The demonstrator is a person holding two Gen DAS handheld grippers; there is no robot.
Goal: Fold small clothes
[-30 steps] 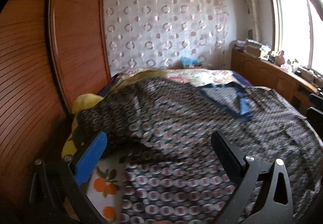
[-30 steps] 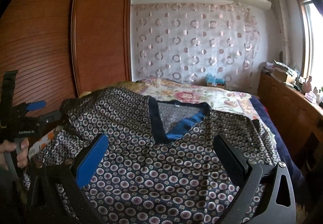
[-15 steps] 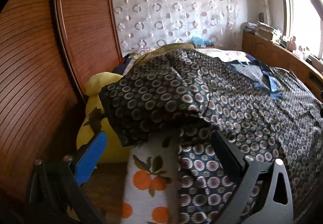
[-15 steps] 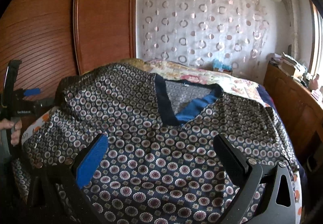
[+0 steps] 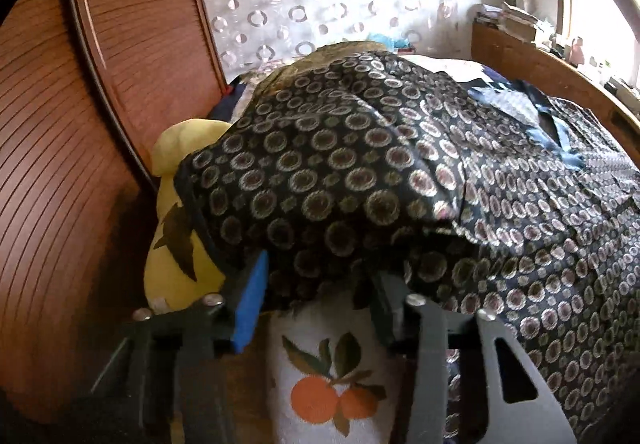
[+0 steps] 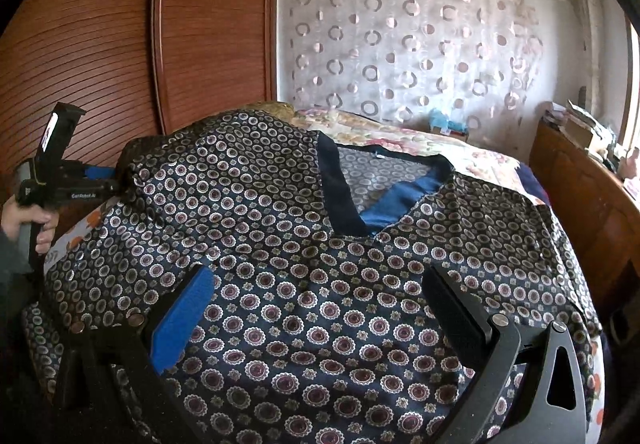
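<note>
A dark navy top with a circle print and a blue V-neck lies spread on the bed. Its left sleeve hangs over the bed's left edge. My left gripper has its jaws partly closed around the sleeve's lower edge, with the cloth between them. It also shows at the left of the right wrist view, held by a hand at the sleeve end. My right gripper is open and empty, hovering above the top's lower front.
An orange-print white cloth covers the bed under the top. A yellow pillow sits by the wooden wardrobe on the left. A wooden cabinet runs along the right. A floral quilt lies behind.
My left gripper has moved forward onto the sleeve's edge and its jaws have narrowed around the cloth. My right gripper has drifted slightly forward over the top and stays open.
</note>
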